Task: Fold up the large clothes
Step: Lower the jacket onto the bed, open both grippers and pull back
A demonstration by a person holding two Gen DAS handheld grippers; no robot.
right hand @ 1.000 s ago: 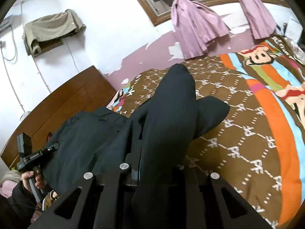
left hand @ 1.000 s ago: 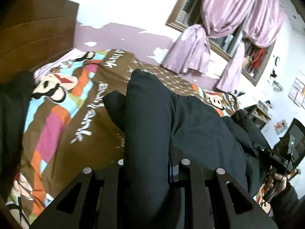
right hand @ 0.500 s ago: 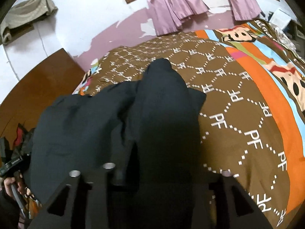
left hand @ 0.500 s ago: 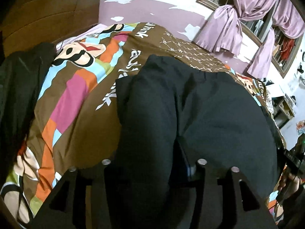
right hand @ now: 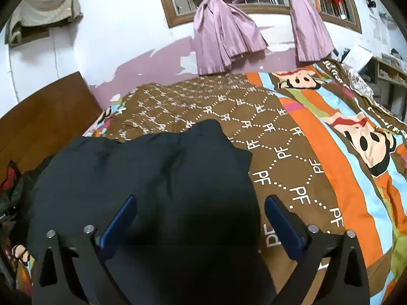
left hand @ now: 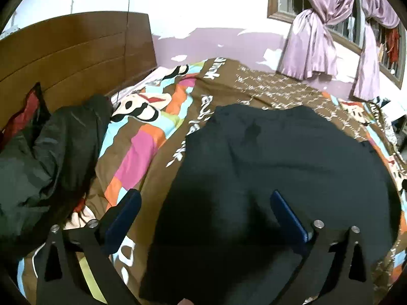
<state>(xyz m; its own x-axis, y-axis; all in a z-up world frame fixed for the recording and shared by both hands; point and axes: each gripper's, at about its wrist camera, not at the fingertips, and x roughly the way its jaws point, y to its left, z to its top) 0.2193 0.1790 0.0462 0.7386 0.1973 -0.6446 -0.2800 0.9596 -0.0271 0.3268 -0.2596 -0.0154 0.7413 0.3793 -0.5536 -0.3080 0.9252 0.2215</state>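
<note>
Left gripper (left hand: 203, 204): I see its jaws spread wide with nothing pinched between them; the blue pads (left hand: 124, 212) sit apart, one over the bedspread, the other over dark cloth.
Right gripper (right hand: 198, 209): my other view shows the same, jaws wide apart and holding nothing, the black garment lying under the gap.
Black garment (left hand: 279, 167): it lies on the bed as a broad dark shape, fairly flat, with a few soft creases; in the right wrist view (right hand: 142, 178) its far edge ends in a rounded corner on the brown patterned part of the cover.
Bedspread (right hand: 318, 152): brown with white lettering, plus orange, blue and green stripes and cartoon monkey faces; it covers the bed under the garment.
Dark jacket (left hand: 58, 147): a second, crumpled piece of dark clothing sits heaped to the left of the black garment, near the headboard, apart from it.
Headboard (left hand: 71, 48): brown wood, standing behind the jacket.
Curtains (right hand: 223, 33): purple, knotted, hanging at the window on the wall beyond the bed.
Beige cloth (right hand: 43, 12): draped high on the white wall, upper left in my right wrist view.
</note>
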